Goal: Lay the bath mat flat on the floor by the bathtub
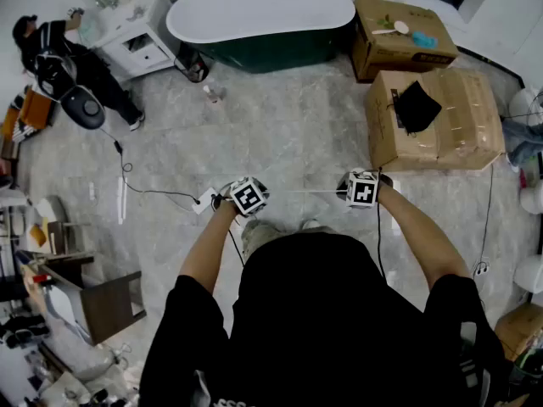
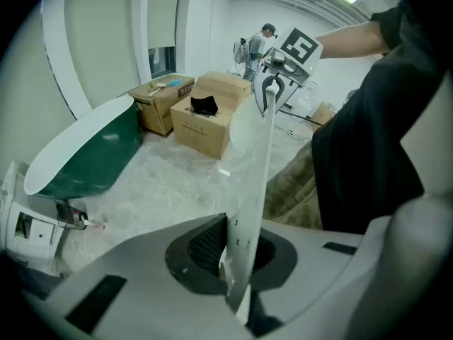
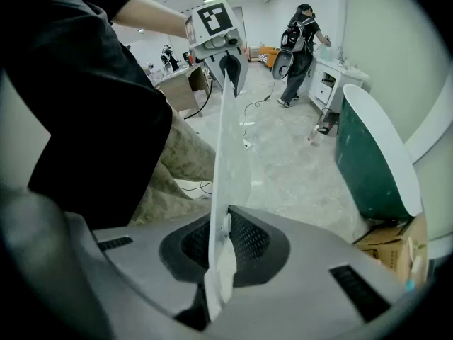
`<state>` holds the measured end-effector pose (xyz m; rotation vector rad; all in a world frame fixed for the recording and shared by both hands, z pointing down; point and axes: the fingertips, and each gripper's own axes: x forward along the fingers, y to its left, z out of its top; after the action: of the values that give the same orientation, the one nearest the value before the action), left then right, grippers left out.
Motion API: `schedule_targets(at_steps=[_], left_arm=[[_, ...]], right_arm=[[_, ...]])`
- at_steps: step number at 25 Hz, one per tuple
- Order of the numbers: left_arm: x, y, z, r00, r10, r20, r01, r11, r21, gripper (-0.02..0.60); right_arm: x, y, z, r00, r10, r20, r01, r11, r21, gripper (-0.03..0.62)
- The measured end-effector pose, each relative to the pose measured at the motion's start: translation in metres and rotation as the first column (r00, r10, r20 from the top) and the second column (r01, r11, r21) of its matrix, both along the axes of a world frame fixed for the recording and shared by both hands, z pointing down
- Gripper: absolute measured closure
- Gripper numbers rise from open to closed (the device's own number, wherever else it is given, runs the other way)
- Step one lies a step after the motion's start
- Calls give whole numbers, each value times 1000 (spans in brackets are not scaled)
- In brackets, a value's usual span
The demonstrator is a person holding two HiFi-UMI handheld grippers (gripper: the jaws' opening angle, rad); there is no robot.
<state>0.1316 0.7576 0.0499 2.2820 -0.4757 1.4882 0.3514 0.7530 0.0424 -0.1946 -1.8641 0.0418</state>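
The left gripper (image 1: 247, 198) and right gripper (image 1: 362, 190) are side by side in front of the holder's chest, both pointing steeply down. Each is clamped tight on a top corner of the mat (image 2: 249, 163), its jaws pressed together on the thin pale sheet. The mat runs taut from one gripper to the other and shows edge-on, so in the head view it is only a faint line between the two cubes. It is off the floor (image 1: 280, 134), not yet laid down.

The tub (image 1: 261, 13), white inside and dark green outside, stands at the far side of the room, well apart from the mat, with bare floor between. To its right are two boxes (image 1: 434, 125), the nearer one with a black cloth (image 1: 417, 106) on top. A person (image 1: 64, 56) stands at a white cabinet (image 1: 136, 30) left of the tub. A cable (image 1: 144, 189) trails over the floor near the left gripper
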Motion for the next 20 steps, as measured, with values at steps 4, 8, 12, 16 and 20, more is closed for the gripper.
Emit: schedule_targets(at_steps=[4, 8, 12, 16, 20], left_arm=[[10, -8, -4, 1000, 6, 22, -6, 1000, 6, 557], [11, -18, -9, 996, -84, 5, 84, 996, -16, 557], [14, -20, -13, 992, -120, -25, 119, 992, -53, 557], [18, -34, -14, 996, -90, -14, 90, 996, -10, 557], [21, -51, -16, 998, -59, 10, 59, 998, 5, 557]], right_arm=[[14, -10, -3, 1000, -9, -10, 9, 1000, 1, 565], [16, -15, -9, 999, 46, -22, -46, 998, -39, 565], [14, -19, -13, 999, 44, 8, -44, 999, -21, 565], [19, -27, -9, 999, 37, 4, -37, 999, -6, 565], [26, -47, -6, 997, 77, -9, -77, 997, -4, 565]])
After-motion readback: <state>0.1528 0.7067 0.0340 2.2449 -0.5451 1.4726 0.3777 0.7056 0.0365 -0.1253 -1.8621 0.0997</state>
